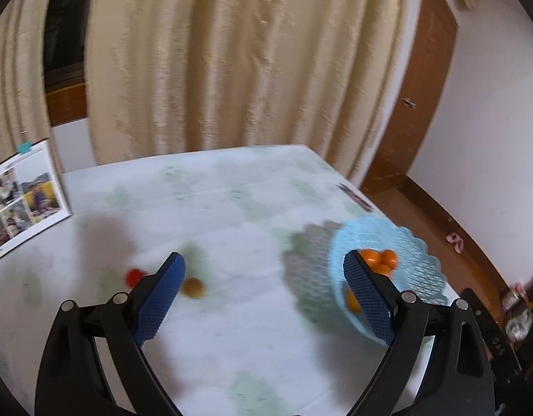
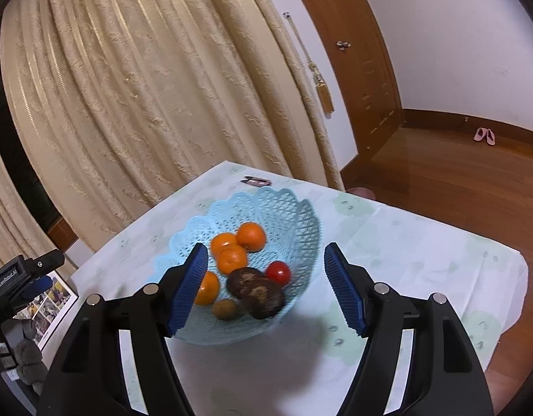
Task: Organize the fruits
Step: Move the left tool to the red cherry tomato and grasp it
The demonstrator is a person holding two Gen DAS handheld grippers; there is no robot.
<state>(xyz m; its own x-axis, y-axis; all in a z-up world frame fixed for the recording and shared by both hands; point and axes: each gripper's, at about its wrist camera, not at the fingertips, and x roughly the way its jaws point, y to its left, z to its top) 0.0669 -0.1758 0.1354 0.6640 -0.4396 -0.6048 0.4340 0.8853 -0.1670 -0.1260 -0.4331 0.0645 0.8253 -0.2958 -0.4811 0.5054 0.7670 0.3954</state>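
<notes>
Two fruits, a red one (image 1: 134, 276) and a brownish one (image 1: 193, 287), lie loose toward the table's (image 1: 232, 312) left edge; left gripper (image 1: 263, 298) spread and empty, so straddle one squarely before closing, then carry it to the basket (image 2: 294, 222), where the right gripper (image 2: 266, 287) hovers spread, also empty.

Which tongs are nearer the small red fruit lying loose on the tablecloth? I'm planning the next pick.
Left. The left tongs hang open just before the red fruit, which peeks past their left finger. The right tongs are open over the blue basket, with that fruit outside their view.
</notes>
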